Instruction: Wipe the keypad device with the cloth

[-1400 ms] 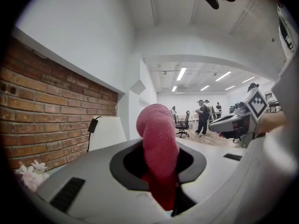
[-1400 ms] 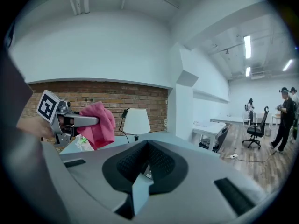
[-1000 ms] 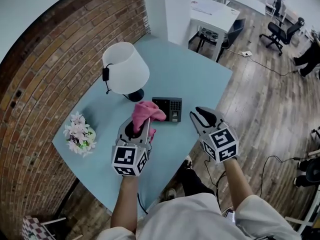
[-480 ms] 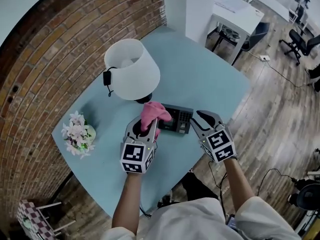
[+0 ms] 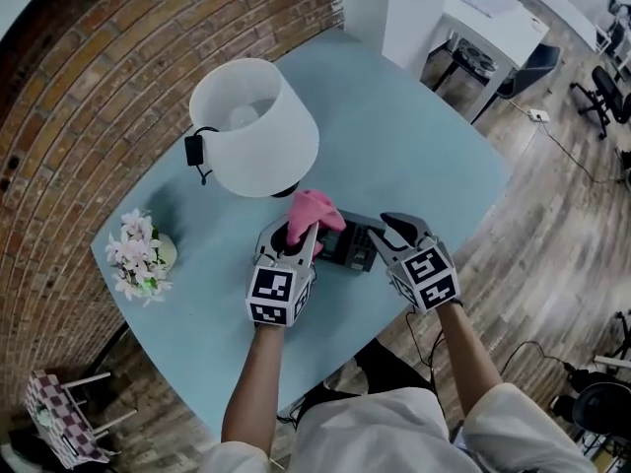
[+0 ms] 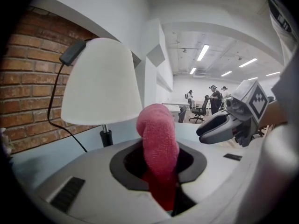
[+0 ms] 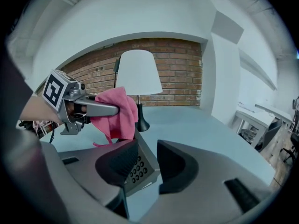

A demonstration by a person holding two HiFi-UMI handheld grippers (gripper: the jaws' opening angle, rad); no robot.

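A dark keypad device (image 5: 352,245) lies on the light blue table (image 5: 414,156), in front of the lamp. My left gripper (image 5: 299,236) is shut on a pink cloth (image 5: 315,211), which hangs over the device's left end. In the left gripper view the cloth (image 6: 159,141) stands up between the jaws of the left gripper (image 6: 159,166). My right gripper (image 5: 391,230) is at the device's right end, open; its jaws have just been opening. In the right gripper view the keypad device (image 7: 139,170) shows in the gap of the right gripper (image 7: 147,164), and the pads do not press on it.
A white-shaded lamp (image 5: 254,128) with a black cord stands just behind the device. A small bunch of pale flowers (image 5: 134,255) sits at the table's left edge. A brick wall (image 5: 89,97) runs along the left. White desks and office chairs (image 5: 611,92) stand beyond the table.
Both grippers have come down and forward to the keypad device. The cloth now hangs at the device's left end, and the right gripper sits close to its right end.
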